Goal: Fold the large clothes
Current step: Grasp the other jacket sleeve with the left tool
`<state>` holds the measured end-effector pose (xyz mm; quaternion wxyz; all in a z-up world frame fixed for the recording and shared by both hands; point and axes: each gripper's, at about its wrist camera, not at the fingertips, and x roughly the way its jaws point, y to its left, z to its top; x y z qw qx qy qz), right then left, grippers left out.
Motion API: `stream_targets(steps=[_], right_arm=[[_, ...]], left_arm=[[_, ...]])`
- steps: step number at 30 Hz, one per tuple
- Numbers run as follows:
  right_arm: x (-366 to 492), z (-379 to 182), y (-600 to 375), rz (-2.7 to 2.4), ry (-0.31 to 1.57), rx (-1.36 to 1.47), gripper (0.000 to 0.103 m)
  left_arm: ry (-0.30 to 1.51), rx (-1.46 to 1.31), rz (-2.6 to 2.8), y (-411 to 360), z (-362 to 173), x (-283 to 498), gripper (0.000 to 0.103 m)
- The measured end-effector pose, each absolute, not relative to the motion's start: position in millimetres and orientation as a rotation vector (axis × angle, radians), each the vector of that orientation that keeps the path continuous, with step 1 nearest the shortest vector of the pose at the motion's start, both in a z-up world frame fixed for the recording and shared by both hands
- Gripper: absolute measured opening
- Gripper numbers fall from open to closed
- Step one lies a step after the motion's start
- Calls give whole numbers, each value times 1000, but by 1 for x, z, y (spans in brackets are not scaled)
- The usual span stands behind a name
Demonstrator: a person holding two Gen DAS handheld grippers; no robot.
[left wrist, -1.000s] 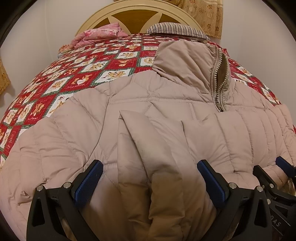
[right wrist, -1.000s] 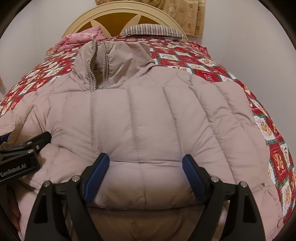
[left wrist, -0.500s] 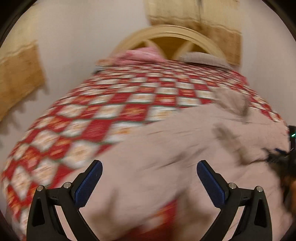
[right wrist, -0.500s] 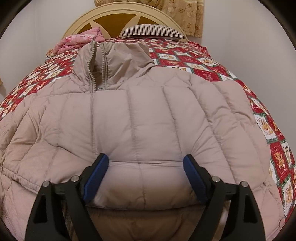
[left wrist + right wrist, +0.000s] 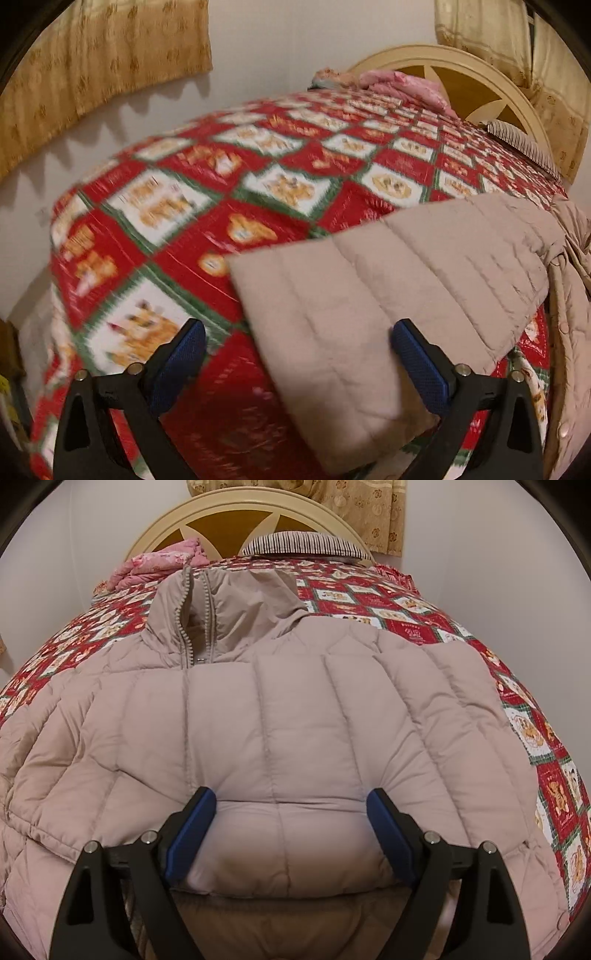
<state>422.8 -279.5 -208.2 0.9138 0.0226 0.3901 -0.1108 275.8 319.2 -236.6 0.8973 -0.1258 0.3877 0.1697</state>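
The beige puffer jacket (image 5: 280,738) is lying spread across the red patchwork bedspread (image 5: 229,192), and the left gripper (image 5: 295,363), jaws spread wide and pinching nothing, is hanging over its outstretched sleeve (image 5: 388,288); it should be closing well in on the cuff (not the slippery edge) before carrying it across. The right gripper (image 5: 290,829), equally agape, is hovering over the folded sleeve on the chest, whose collar and zipper (image 5: 188,627) only that view is showing, while only the left one is showing the curtain (image 5: 92,66).

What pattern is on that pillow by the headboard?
Thin dark and light stripes on the pillow, clearest in the right wrist view.
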Motion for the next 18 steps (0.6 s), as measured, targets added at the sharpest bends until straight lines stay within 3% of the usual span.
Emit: stream_targets(steps=[1, 2, 3, 4, 13, 18], right_arm=[[423, -208, -280, -228, 803, 48, 88], [423, -208, -280, -228, 802, 48, 88], [422, -208, -281, -227, 801, 49, 88], [422, -208, -281, -227, 800, 52, 88], [425, -198, -287, -178, 844, 63, 89], [401, -165, -299, -116, 759, 135, 89]], left_arm=[[786, -276, 335, 317, -237, 278, 75], [773, -265, 337, 314, -234, 279, 54], [770, -257, 321, 308, -230, 282, 24], [771, -260, 260, 305, -226, 286, 14], [576, -188, 231, 303, -115, 295, 8], [468, -192, 170, 295, -36, 314, 8]])
